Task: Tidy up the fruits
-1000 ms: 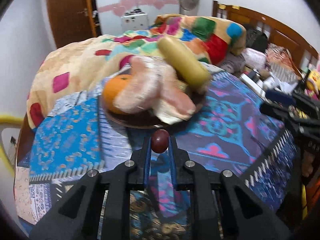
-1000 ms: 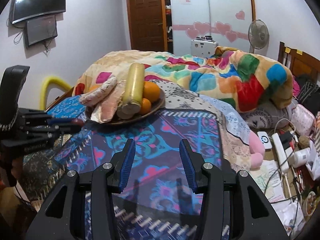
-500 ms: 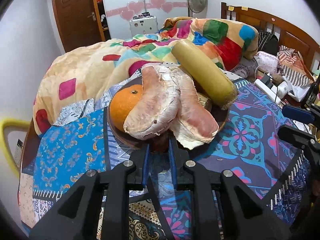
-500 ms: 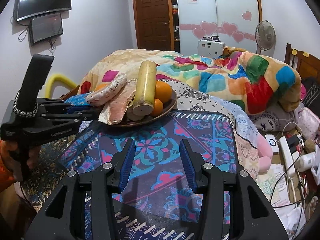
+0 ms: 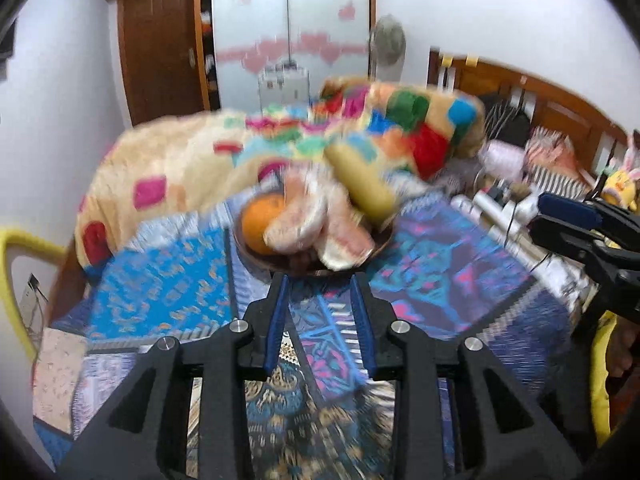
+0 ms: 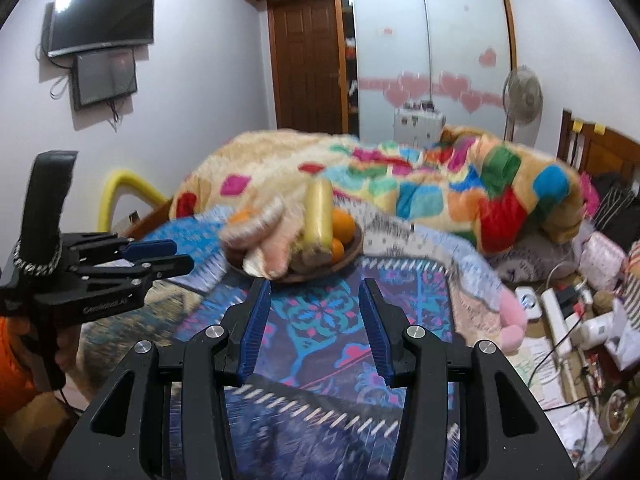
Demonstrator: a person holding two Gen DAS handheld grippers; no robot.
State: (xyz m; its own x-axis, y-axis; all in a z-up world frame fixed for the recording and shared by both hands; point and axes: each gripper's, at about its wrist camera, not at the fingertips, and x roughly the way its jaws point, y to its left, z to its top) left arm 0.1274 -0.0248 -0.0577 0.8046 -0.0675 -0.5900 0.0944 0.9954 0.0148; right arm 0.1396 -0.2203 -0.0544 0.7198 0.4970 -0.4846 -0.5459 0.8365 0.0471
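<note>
A brown plate [image 5: 256, 257] on the patterned cloth holds an orange [image 5: 260, 220], pale pink pomelo segments [image 5: 304, 224] and a long yellow fruit [image 5: 360, 180]. My left gripper [image 5: 319, 280] hangs just short of the plate's near rim, its jaws opening with nothing between them. A dark blur under the pomelo at the plate's front may be the small red fruit; I cannot tell. In the right wrist view the plate [image 6: 344, 260], the yellow fruit [image 6: 318, 212] and two oranges [image 6: 344, 224] lie ahead of my right gripper [image 6: 315, 286], which is open and empty. The left gripper [image 6: 180, 257] shows at the left there.
A bright patchwork blanket [image 6: 440, 192] is heaped behind the plate. Right of the cloth lie cables, a power strip [image 6: 556, 316] and clutter. A yellow chair frame [image 5: 8, 264] stands at the left. The right gripper [image 5: 540, 216] juts in from the right edge.
The left gripper carried a small dark red fruit up to the plate, let it go there, and has drawn back and up with its jaws apart. The right gripper rose slightly, unchanged in opening.
</note>
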